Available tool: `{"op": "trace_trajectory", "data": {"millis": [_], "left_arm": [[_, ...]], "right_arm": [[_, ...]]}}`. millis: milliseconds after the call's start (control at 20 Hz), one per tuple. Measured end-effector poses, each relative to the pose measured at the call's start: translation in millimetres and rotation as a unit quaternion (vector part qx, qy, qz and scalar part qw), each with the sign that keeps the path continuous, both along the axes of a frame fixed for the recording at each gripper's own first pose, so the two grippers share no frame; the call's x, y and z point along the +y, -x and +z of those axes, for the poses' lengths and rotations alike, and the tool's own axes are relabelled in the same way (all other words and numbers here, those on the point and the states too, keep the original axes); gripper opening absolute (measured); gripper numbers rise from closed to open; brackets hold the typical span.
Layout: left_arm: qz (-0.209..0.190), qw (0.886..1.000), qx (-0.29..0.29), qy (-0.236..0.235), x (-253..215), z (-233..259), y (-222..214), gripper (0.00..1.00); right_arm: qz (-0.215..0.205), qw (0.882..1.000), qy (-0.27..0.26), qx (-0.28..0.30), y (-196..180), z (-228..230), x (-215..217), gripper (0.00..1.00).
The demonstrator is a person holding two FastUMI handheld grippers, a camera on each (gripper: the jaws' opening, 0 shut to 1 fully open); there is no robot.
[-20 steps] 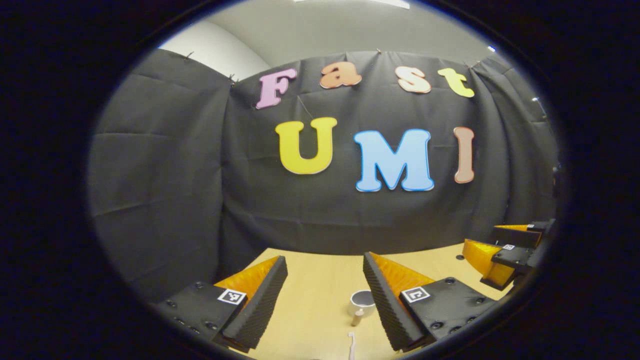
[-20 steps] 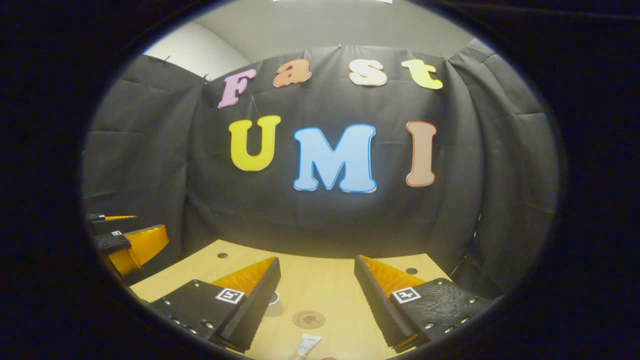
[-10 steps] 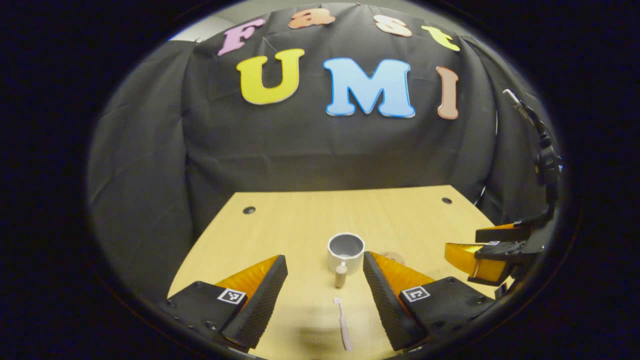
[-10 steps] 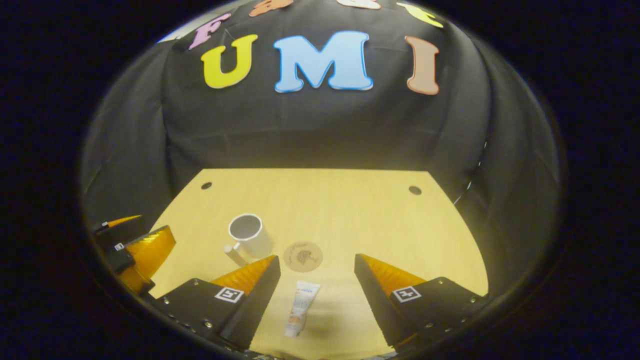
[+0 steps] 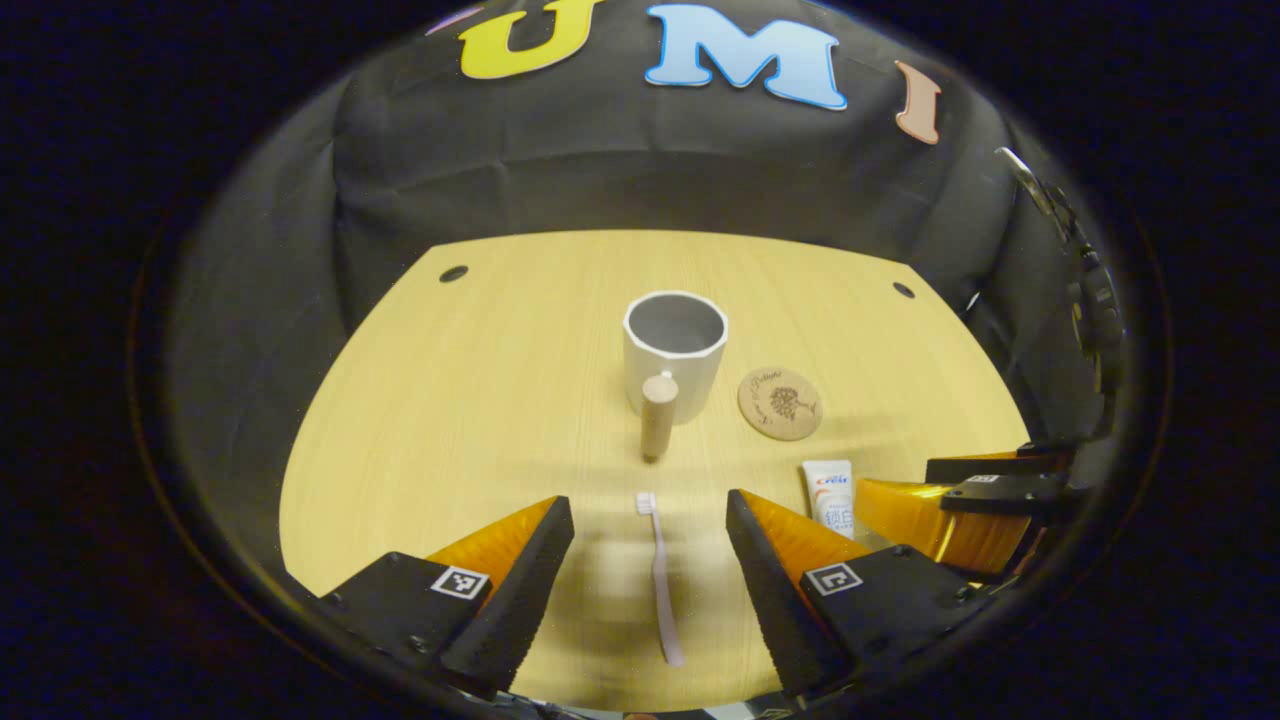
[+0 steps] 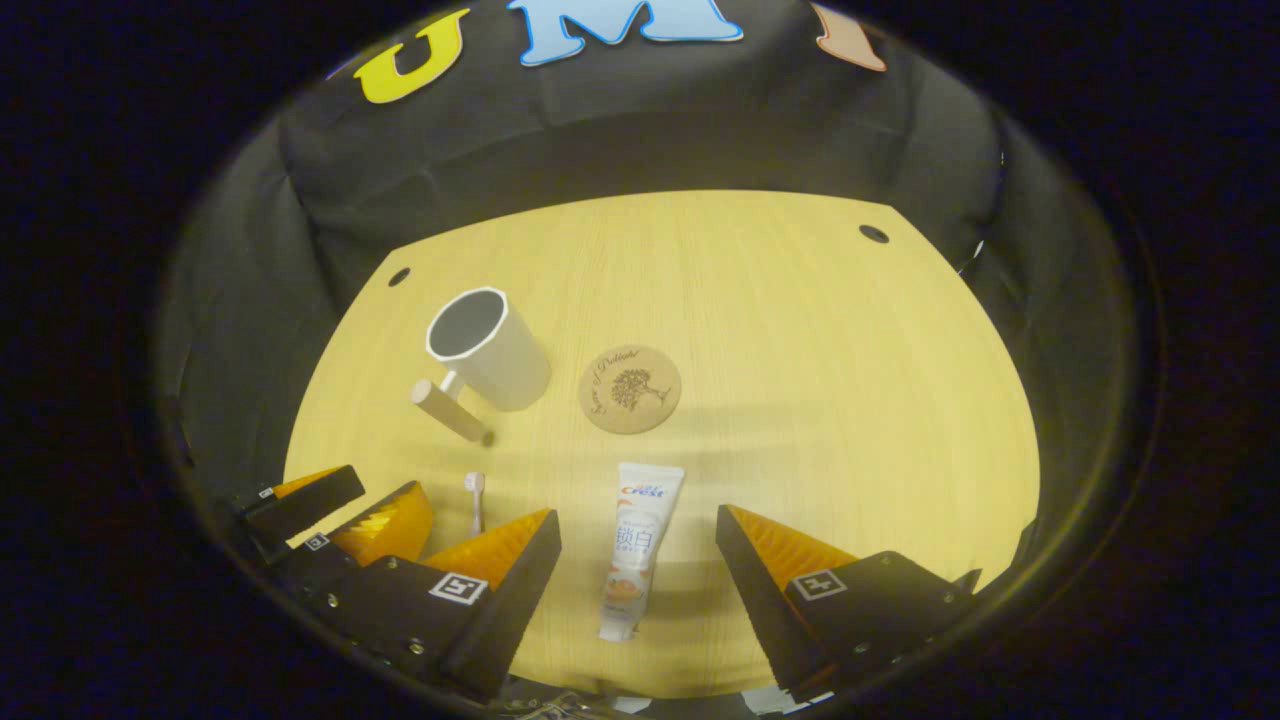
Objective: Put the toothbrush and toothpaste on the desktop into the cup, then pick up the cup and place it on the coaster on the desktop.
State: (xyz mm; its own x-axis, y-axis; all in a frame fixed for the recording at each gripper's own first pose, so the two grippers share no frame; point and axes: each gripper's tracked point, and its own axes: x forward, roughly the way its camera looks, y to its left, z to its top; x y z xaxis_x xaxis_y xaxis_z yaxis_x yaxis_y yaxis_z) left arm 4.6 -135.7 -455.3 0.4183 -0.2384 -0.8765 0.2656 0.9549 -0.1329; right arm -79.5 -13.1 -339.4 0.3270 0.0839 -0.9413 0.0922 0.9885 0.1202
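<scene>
A pale toothbrush [image 5: 659,570] lies flat on the wooden desktop between the fingers of my open left gripper [image 5: 648,560], which hovers above it. A white toothpaste tube [image 6: 637,545] lies between the fingers of my open right gripper [image 6: 637,565], cap end toward me. The grey cup [image 5: 674,350] with a wooden handle stands upright mid-desk, empty; it also appears in the right gripper view [image 6: 487,347]. The round wooden coaster [image 6: 630,388] lies just right of the cup [image 5: 780,403]. The tube's top [image 5: 828,490] and the right gripper [image 5: 960,500] appear at the left gripper view's right edge.
The wooden desktop [image 6: 800,330] has small round holes near its far corners [image 6: 873,233] [image 5: 453,273]. Black cloth walls close in behind and at the sides. The left gripper [image 6: 330,510] and the toothbrush head [image 6: 475,485] sit at the right gripper view's lower left.
Both grippers have tilted downward and moved nearer the desk, so the cup, coaster, toothbrush and toothpaste have come fully into view. Both stay open.
</scene>
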Motion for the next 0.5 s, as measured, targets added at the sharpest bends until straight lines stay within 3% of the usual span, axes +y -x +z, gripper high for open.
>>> {"op": "trace_trajectory", "data": {"millis": [250,300,500], "left_arm": [[0.004,0.998,0.053,-0.026,1.2,-39.1,15.3,0.94],[0.005,0.998,0.062,-0.031,5.9,-44.8,17.8,0.99],[0.0,0.995,0.085,-0.043,10.8,-54.3,23.1,1.0]], "right_arm": [[0.003,0.999,0.0,0.051,14.3,-33.3,4.4,0.94],[-0.001,0.998,-0.002,0.062,19.2,-40.8,5.5,0.94],[0.007,0.996,0.01,0.091,33.5,-63.1,4.5,0.94]]}}
